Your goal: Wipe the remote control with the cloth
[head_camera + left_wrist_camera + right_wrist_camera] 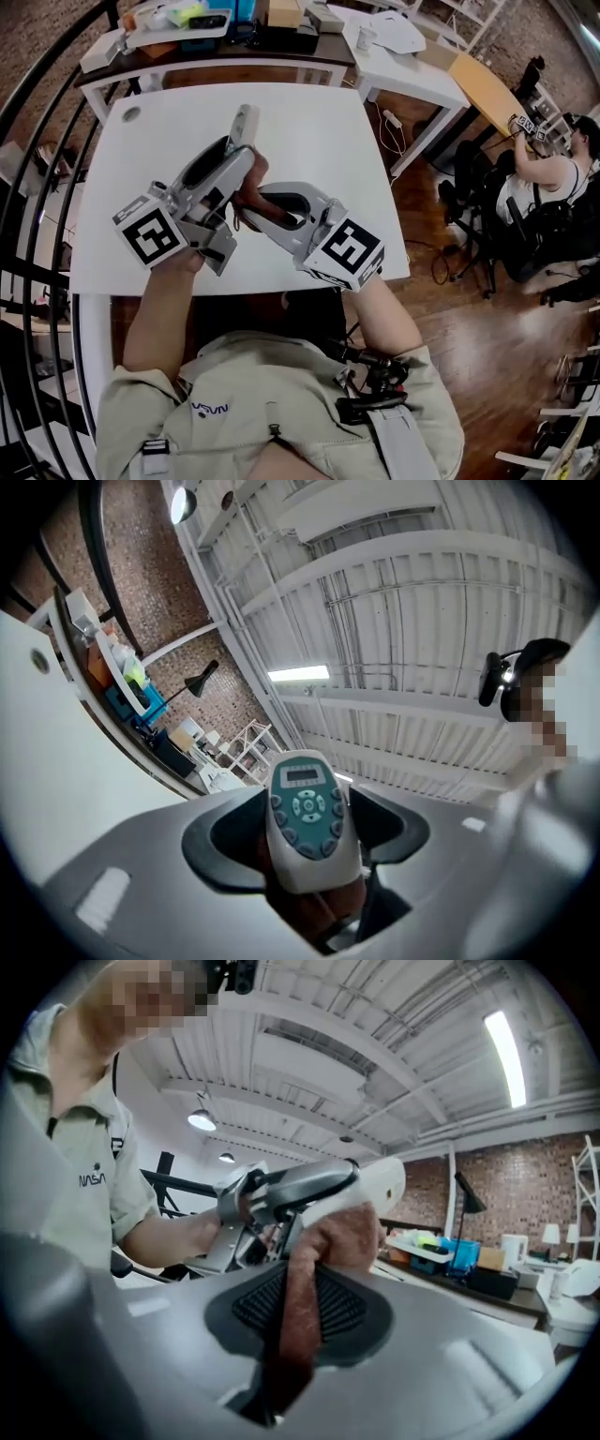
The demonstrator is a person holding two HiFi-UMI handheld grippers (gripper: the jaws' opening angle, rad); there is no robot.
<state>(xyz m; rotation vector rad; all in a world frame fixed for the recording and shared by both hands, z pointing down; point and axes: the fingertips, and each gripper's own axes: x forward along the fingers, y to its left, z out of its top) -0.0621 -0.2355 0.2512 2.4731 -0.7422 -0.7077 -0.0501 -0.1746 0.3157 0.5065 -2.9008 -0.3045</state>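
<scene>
- Jaws, left gripper (223,171): closed across the lower body of the remote control (305,819), one pad on each long edge, set wide because the casing fills the gap.
- Jaws, right gripper (298,1314): nearly together, pinching a strip of the cloth (339,1237). A loose bunch of it stands beyond the tips.
- Remote control, location: held in the air over the white surface (309,141), not resting on it. The display end points away from the person and tilts upward.
- Cloth, location: the bunch lies against the back of the casing, just past the left jaws. The button face is uncovered.
- Step in hand (judged): a wiping pass along the back of the casing, with the front apparently yet to be wiped.
- Handling notes (judged):
  - Hold the left grip steady so that the wiping pressure does not lever the remote out sideways.
  - Run the bunch lengthwise from the jaws toward the free end.
  - Let the soft bunch, not the hard tips, meet the plastic.
  - Bring the cloth round to the button face afterwards.
  - The part under the pads cannot be reached without regripping.
- Remote control, appearance: slim, rounded white shell with a teal-grey face panel. A small pale display window sits at the top, with dark oval buttons ringed round a central pad.
- Cloth, appearance: reddish-brown with a napped texture.
</scene>
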